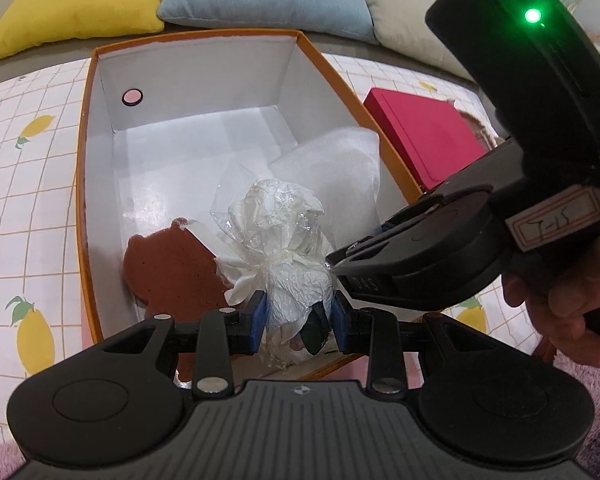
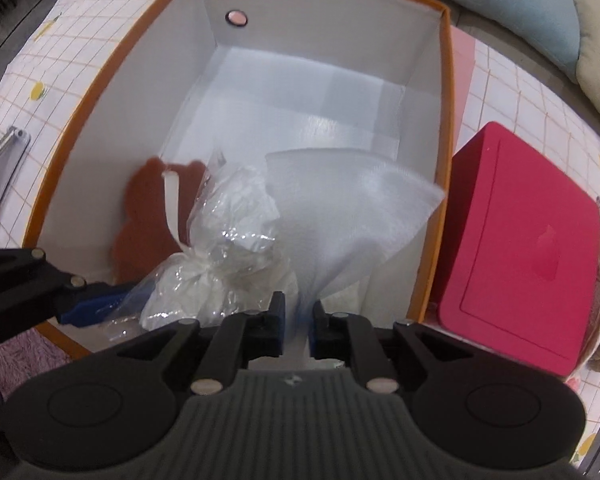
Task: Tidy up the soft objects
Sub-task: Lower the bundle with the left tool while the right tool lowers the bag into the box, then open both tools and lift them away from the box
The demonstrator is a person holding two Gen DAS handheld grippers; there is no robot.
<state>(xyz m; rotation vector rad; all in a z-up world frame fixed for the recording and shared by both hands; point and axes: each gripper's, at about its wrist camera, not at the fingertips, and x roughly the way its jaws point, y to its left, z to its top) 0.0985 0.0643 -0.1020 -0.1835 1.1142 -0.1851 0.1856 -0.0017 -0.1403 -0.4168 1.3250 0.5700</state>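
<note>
1. Left gripper [image 1: 300,316] pinching the lower lobe of a clear plastic bag of crumpled white tissue [image 1: 284,236] between its blue pads [image 1: 260,316]; bag squeezed in at the grip, top lobe bulging free above.
2. Bag held over the near end of the orange box [image 1: 85,184], just inside the near wall. Probably being lowered in, or positioned for release.
3. Right gripper [image 2: 299,320] closed down on the narrow neck of a white mesh pouch [image 2: 352,216]; jaws nearly together with thin fabric between. Pouch fans out from the grip toward the right wall of the orange box, its far corner touching or overlapping the rim.
4. Gripping at the gathered end likely keeps the floppy mesh from spilling open.
5. Brown bear-shaped sponge [image 1: 172,268] lying flat on the box floor at the near-left, partly under the bag. Looks already stowed.
6. Far half of the box floor bare, small round hole [image 1: 133,97] in the far wall.
7. Pink-red box [image 2: 520,248] just outside the right wall of the orange box, on the lemon-print tablecloth [image 1: 24,128]. Untouched.
8. Risk: both soft items crowd the same near corner; tissue bag slippery, may slide on release.
</note>
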